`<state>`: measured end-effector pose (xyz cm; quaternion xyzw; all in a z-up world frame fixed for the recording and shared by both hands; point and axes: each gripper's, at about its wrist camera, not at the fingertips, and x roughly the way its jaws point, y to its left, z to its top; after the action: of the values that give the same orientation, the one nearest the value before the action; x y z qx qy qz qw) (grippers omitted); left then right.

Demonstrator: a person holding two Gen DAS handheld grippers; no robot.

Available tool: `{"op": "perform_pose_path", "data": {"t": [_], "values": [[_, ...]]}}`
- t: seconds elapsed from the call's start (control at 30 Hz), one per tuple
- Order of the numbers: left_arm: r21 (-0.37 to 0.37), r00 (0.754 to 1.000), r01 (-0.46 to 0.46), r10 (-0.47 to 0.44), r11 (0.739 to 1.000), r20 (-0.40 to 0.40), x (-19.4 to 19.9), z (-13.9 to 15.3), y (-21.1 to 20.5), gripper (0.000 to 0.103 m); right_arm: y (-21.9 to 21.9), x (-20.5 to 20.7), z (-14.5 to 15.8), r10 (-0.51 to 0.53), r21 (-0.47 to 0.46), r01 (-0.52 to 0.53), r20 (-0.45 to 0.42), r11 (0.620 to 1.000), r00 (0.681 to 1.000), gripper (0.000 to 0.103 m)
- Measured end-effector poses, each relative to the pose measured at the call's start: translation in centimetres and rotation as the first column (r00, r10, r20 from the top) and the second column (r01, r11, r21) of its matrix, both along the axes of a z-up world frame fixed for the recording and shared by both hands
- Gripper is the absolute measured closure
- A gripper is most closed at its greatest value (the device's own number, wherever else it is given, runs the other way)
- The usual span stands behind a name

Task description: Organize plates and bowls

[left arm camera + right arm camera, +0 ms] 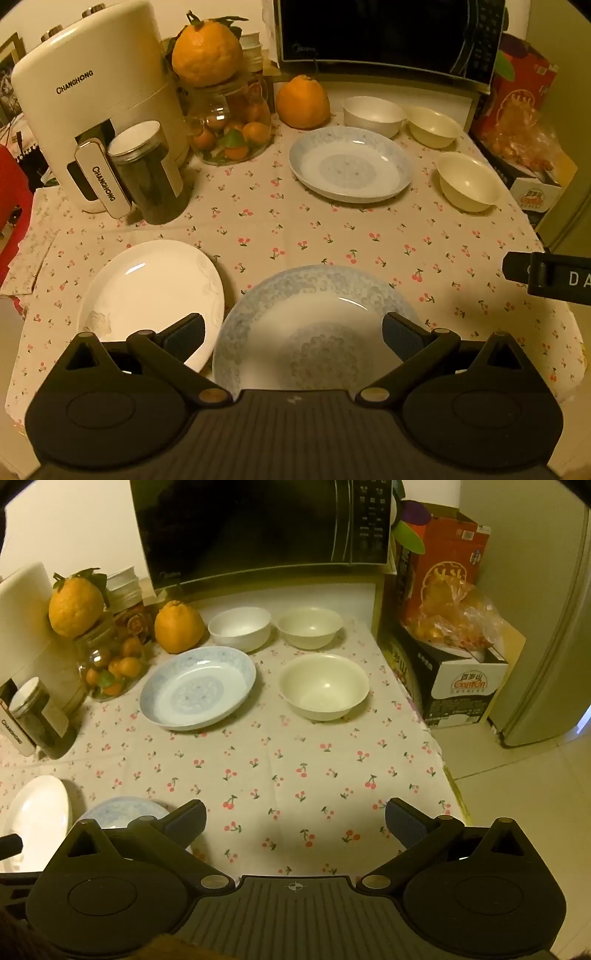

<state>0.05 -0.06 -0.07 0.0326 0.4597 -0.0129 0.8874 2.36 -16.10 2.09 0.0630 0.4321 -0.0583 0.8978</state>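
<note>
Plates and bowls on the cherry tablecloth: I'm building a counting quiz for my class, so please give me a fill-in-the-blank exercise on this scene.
1. The number of bowls on the tablecloth, counting the nearest cream bowl, is ____.
2. The far blue-patterned plate lies beside a large loose ____.
3. Behind the bowls stands a black ____.
4. The jaws of the left gripper, above the near blue-patterned plate, are ____.

Missing words: three; orange; microwave; open

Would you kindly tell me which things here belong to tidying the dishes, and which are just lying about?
For the job: near blue plate, far blue plate, white plate, white bowl, two cream bowls.

Lying about: microwave, kettle, fruit jar, loose orange, dark jar.
</note>
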Motion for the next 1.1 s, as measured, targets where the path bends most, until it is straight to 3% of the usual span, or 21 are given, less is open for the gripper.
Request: {"op": "perform_pose_path", "data": {"t": [1.1], "values": [[0.005,1.000,-0.002,0.002,1.000,0.010,-0.13,0.19,0.26,0.000,0.54,0.05,-0.22,0.004,-0.002,-0.004,-0.004,1.000,1.000,0.000]]}}
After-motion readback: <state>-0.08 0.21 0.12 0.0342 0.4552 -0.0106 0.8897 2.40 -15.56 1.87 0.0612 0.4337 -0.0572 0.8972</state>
